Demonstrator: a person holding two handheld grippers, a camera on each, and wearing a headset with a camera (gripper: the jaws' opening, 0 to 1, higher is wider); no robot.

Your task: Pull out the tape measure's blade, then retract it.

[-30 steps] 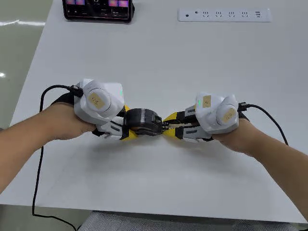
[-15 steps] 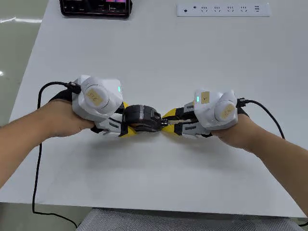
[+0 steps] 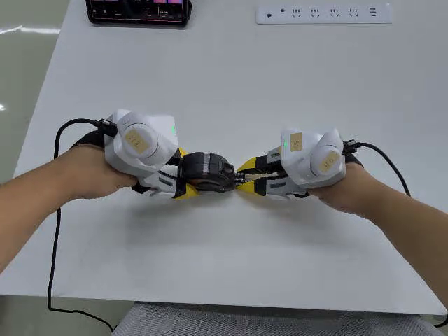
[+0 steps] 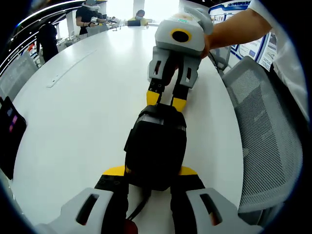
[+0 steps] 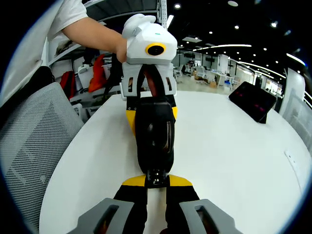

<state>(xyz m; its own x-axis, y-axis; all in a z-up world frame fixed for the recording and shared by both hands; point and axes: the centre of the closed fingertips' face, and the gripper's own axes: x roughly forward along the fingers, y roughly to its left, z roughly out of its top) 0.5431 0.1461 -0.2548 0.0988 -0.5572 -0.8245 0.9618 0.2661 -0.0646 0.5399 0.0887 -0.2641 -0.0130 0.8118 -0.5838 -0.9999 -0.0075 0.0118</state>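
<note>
A black tape measure [image 3: 205,172] sits between the two grippers on the white table [image 3: 231,91]. My left gripper [image 4: 152,171] is shut on its case [image 4: 156,148], the yellow-tipped jaws pressing both sides. My right gripper [image 5: 156,181] is shut on the blade's end hook [image 5: 156,177] at the case mouth [image 3: 240,179]. Hardly any blade shows outside the case [image 5: 153,135]. In the head view the left gripper [image 3: 180,183] is on the left and the right gripper [image 3: 247,180] on the right, nearly tip to tip.
A black tablet [image 3: 138,12] lies at the far left edge and a white power strip [image 3: 323,13] at the far right. A black cable [image 3: 57,231] trails off the table's left edge. A grey mesh chair [image 4: 258,136] stands by the near edge.
The head camera shifted a little. The grippers and the tape measure stay about where they were, still close together with the blade in.
</note>
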